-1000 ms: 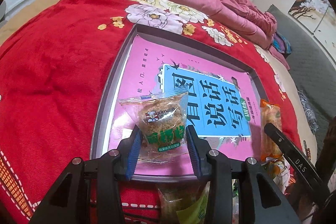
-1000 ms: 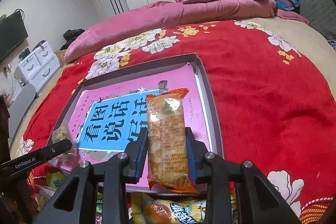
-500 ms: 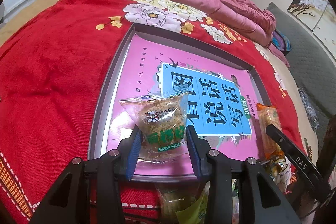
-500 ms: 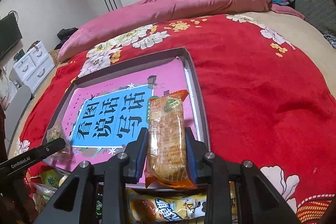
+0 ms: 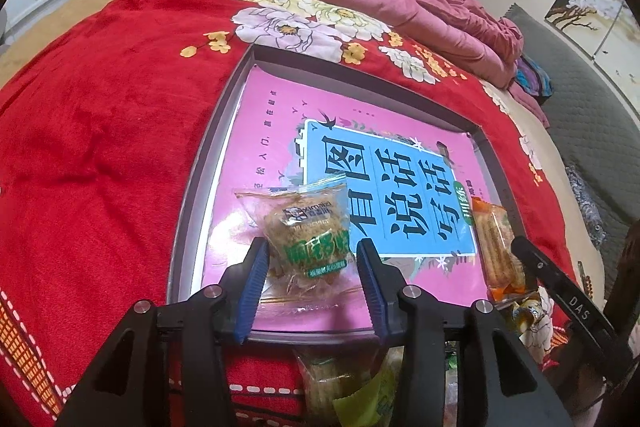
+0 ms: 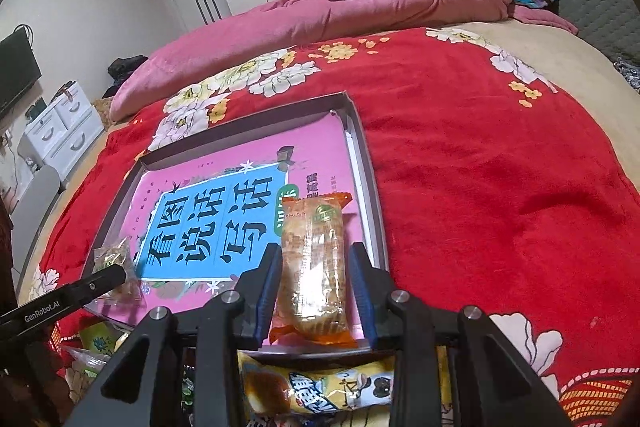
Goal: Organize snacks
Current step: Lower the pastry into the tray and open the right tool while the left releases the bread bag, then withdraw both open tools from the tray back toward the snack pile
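Left tool point(image 5: 310, 281) has just been opening; the clear-wrapped brown floss cake packet point(image 5: 306, 231) sits loose between its pads, lying in the shallow grey tray point(image 5: 200, 187) on the bed. Light, crinkly, crushable, so pinch mid-body. Right tool point(image 6: 316, 285), tilted down, is clamped on the orange-ended biscuit packet point(image 6: 314, 259) over the tray's right edge.

Right claw point(image 6: 316, 281) clamps orange snack pack point(image 6: 312, 267) over tray point(image 6: 370, 183).
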`<state>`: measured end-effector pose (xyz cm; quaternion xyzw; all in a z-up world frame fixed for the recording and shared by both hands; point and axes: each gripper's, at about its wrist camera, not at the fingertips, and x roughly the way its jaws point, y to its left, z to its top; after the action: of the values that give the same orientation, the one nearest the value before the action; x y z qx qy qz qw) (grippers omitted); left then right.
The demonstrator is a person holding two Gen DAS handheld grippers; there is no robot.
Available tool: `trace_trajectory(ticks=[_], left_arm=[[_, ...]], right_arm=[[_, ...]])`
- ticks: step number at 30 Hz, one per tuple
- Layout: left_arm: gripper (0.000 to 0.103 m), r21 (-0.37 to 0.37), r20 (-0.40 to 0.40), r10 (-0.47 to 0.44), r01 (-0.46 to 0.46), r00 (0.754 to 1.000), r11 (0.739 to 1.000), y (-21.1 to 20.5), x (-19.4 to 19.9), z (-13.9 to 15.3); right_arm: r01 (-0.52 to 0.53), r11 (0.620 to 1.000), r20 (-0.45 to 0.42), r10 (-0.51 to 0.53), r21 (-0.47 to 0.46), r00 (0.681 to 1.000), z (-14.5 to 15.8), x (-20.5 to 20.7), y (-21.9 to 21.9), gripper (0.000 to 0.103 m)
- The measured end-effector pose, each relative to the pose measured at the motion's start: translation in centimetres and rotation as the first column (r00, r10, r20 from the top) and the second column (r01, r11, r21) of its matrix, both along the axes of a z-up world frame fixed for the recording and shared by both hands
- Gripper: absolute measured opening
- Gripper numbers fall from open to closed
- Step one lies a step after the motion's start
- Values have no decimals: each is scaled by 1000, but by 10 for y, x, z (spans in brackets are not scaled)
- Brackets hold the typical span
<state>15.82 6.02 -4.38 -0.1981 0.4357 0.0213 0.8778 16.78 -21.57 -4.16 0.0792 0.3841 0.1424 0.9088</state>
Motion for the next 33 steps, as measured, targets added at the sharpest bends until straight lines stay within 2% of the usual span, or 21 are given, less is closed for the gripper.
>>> trace_trajectory(ticks=[3,5,9,11,19,24,33], left_arm=[[55,6,5,3,-3,1000,1000,0,-2,2],[58,11,7,7,-7,1000,1000,1,-3,3],[61,17,16,16,-16,1000,1000,3,-5,6],[65,22,25,15,-15,1000,1000,3,-7,8],[72,50,62,3,-7,998,999,0,-12,17],[75,95,92,2,-10,996,995,-4,-17,24],[78,90,94,-26,18,995,996,-7,-28,29]], right_arm=[[3,1000,30,-3,10,1000,6,-5,-3,38],[4,1000,50,-5,11,999,11,-8,-4,46],[0,1000,80,-2,15,997,17,-12,-4,49],[1,1000,77,-2,15,997,17,-13,-4,57],[-8,1000,92,8,2,996,20,-18,-1,58],[-12,1000,87,13,-15,996,20,-22,3,64],[-35,998,119,41,-49,992,27,-37,11,73]])
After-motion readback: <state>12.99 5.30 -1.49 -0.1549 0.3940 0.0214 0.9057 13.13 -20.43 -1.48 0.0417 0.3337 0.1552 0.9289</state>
